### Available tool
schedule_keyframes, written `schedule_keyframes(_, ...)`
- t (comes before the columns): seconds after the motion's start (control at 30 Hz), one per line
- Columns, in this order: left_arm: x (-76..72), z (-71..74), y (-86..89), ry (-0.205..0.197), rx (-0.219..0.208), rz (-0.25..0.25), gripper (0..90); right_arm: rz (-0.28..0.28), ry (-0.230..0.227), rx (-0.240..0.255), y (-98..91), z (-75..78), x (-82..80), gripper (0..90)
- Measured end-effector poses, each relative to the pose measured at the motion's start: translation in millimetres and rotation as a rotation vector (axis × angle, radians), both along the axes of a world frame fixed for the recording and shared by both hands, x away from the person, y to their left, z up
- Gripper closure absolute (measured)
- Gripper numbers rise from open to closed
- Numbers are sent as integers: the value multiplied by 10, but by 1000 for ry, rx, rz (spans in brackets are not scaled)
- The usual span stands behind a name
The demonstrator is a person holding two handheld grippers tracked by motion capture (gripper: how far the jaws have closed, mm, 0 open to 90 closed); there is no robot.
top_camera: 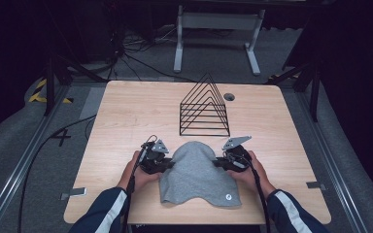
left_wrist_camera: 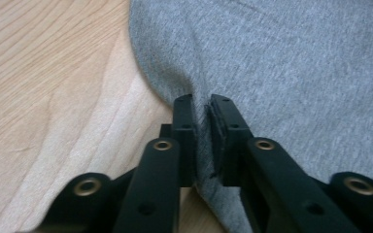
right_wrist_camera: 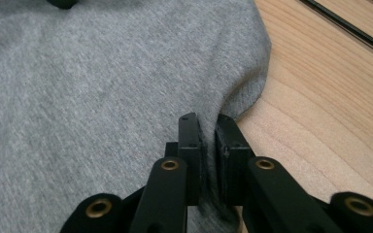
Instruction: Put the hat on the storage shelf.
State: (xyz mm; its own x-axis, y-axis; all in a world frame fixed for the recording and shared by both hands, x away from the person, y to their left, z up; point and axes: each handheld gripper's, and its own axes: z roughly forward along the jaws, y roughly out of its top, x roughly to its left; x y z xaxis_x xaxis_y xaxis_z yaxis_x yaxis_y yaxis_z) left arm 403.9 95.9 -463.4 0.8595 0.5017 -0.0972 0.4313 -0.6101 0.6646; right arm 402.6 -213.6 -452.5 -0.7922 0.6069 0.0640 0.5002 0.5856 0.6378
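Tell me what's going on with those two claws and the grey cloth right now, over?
Left claw shut on grey cloth's edge. Right claw shut on opposite edge. Cloth lies on table. Black wire rack stands beyond, apart.

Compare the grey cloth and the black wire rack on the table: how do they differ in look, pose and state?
The grey cloth is soft, solid fabric; the black wire rack is a rigid, open frame of triangles. The cloth lies flat near the person; the rack stands upright farther back. The left gripper and right gripper each pinch an edge of the cloth; the rack stands untouched. Both rest on the wooden table.
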Motion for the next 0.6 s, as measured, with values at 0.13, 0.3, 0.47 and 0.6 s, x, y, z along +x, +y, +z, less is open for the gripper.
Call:
schedule_keyframes(0.13, -29, 36, -8, -9, -12, -12, 843, 14, -24, 1, -20, 45, -22, 844)
schedule_keyframes(0.3, -59, 179, -8, -48, -43, -29, 849, 32, -62, 27, -83, 145, -67, 845)
schedule_keyframes(0.47, -88, 300, -41, -91, -57, -38, 852, 28, -92, 46, -136, 241, -92, 847)
schedule_keyframes(0.6, -101, 429, -64, -137, -72, -43, 853, 15, -140, 67, -189, 386, -118, 847)
